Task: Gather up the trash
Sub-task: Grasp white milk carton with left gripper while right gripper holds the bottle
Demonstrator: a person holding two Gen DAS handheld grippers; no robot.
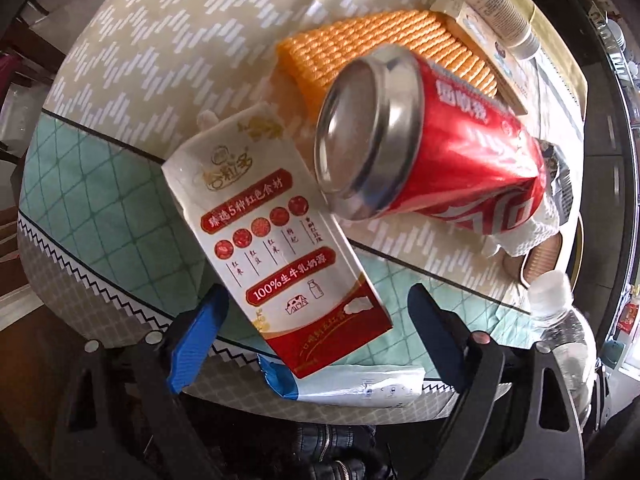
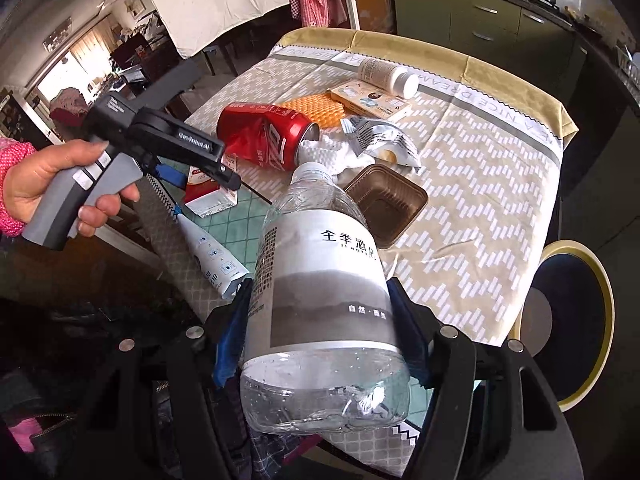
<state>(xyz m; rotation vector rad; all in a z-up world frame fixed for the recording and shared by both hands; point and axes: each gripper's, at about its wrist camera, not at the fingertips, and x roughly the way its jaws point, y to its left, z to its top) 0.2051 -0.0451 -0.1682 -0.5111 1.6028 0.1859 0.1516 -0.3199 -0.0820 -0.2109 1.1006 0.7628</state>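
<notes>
- Clear plastic bottle (image 2: 320, 300) — clamped between the fingers of the right hand-held gripper (image 2: 320, 344), lifted above the counter (image 2: 480, 200) edge.
- Left hand-held gripper (image 1: 316, 320): released, fingers either side of the milk carton (image 1: 276, 248), not touching it.
- Step, as judged — bottle collected, carton next; needs closing squarely on its sides.
- Nearby: crushed red can (image 1: 432, 148) beside the carton, orange mat (image 1: 384, 48), brown tray (image 2: 386, 204), tissue (image 2: 328, 152).
</notes>
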